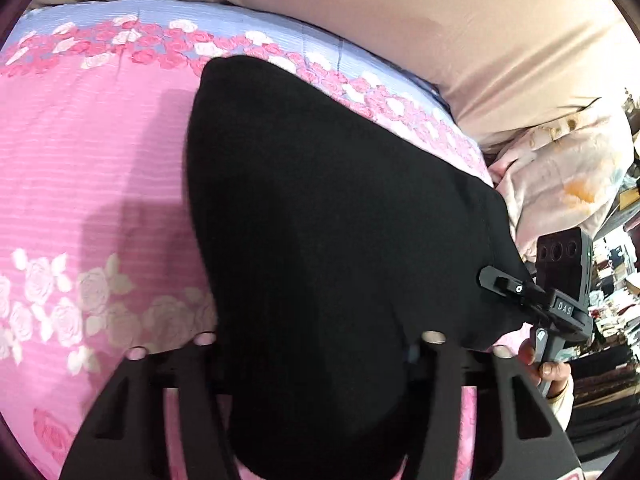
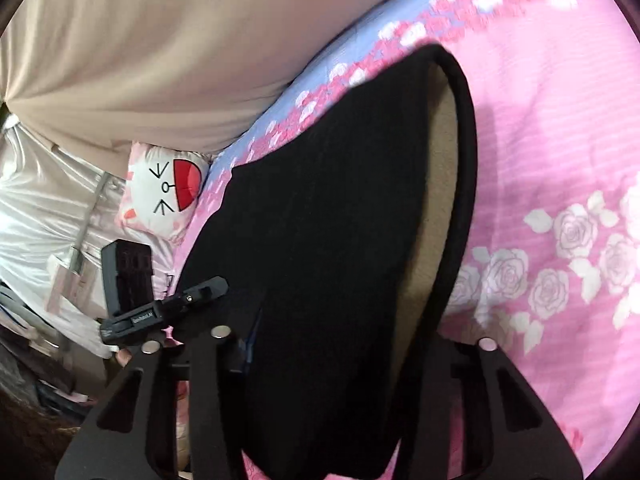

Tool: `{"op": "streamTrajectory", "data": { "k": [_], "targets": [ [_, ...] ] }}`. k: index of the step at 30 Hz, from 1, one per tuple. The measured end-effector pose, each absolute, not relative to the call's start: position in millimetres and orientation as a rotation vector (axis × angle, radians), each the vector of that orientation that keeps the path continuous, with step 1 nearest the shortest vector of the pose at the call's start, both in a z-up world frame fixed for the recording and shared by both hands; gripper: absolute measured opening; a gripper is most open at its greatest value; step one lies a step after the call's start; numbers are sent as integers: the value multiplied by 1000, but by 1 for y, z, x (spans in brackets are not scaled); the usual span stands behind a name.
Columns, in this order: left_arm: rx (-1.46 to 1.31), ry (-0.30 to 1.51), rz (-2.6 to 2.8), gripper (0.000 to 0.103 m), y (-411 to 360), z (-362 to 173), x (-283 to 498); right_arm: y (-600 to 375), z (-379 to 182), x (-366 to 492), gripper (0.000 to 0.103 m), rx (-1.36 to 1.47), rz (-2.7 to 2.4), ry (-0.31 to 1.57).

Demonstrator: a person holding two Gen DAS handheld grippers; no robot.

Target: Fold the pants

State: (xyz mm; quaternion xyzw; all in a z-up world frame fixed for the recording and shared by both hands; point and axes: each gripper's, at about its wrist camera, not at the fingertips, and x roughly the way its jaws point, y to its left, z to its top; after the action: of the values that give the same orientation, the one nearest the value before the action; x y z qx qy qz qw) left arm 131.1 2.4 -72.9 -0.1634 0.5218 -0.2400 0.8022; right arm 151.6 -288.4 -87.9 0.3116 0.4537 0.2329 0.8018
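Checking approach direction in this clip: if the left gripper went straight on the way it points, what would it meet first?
The black pants: the cloth already lies between the left gripper fingers and fills the line ahead. Past its far edge come the pink floral bedsheet and then the beige bedding, though depth is hard to judge here.

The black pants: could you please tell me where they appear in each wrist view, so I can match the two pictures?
Left wrist view: the black pants fill the centre, running from the left tongs up toward the beige headboard.
Right wrist view: the black pants fill the centre, their beige lining showing right of centre.
Shared landmark: the pink rose-print bedsheet.
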Motion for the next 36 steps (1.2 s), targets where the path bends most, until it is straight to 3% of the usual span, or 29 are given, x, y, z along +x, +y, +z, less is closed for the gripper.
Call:
{"op": "streamTrajectory", "data": {
  "k": [8,14,21,24,28,36],
  "targets": [
    [-356,1064,-602,41,31,-15,70,-269,-23,82,36,633,560,902],
    [-264,1129,-560,43,38,-43,4,-255,-63,13,36,674,527,1001],
    [-250,1078,-488,51,42,-74,-10,-263,-100,9,37,714,517,993],
    [-239,1063,-474,45,38,-71,-13,-261,-98,6,36,703,511,971],
    [-145,991,-466,37,24,-33,-22,-245,-59,-3,34,592,489,911],
    [-34,711,-479,37,21,91,-28,-241,62,6,34,426,558,685]
  ]
}}
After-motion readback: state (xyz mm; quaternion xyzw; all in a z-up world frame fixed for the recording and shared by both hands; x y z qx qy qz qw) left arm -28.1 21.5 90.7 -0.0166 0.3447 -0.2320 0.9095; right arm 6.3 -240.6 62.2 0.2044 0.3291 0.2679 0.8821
